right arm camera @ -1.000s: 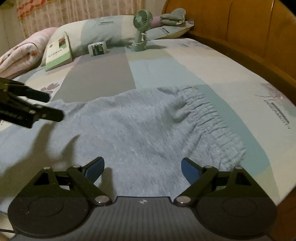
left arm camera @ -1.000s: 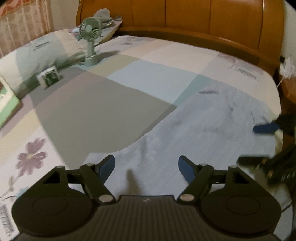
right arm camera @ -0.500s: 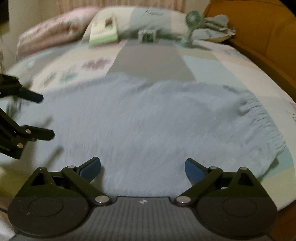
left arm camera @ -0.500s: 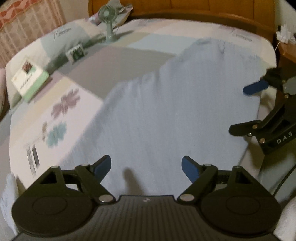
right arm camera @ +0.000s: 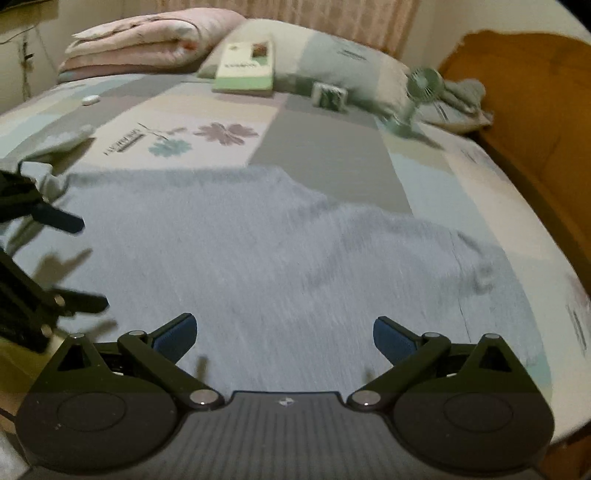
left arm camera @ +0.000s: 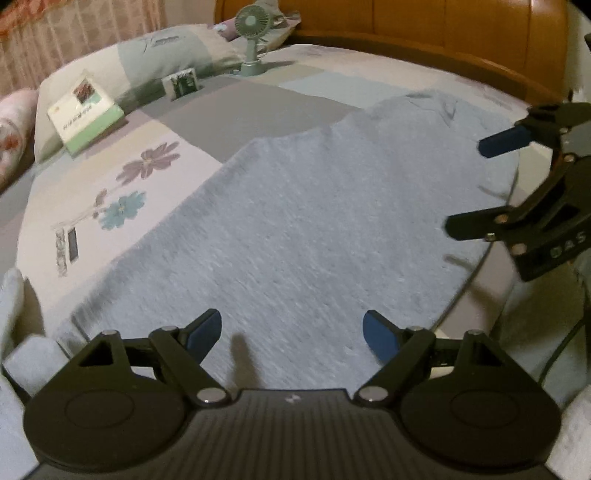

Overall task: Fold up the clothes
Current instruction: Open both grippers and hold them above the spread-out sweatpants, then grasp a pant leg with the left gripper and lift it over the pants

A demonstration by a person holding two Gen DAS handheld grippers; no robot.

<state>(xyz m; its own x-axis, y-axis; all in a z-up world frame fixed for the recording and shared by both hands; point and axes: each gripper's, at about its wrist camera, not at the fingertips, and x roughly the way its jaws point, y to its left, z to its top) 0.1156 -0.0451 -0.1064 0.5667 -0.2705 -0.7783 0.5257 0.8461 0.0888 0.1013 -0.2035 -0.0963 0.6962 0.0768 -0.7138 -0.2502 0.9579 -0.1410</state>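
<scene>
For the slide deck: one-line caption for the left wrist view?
Left gripper, jaws open, above blue-grey garment spread on bed; right gripper open alongside.

You are working in dim, warm indoor light, and both views look grainy and soft. The fisheye lens bends the bed (left arm camera: 303, 92) and the headboard (left arm camera: 443, 33) into curves toward the edges, and the corners fall to black. In your right wrist view motion blur smears the grey garment (right arm camera: 295, 258) and the small fan (right arm camera: 417, 96). Your left hand-held gripper (left arm camera: 291, 332) throws a narrow shadow onto the cloth between its fingers, so the light comes from above and behind you. There is no glare.
</scene>
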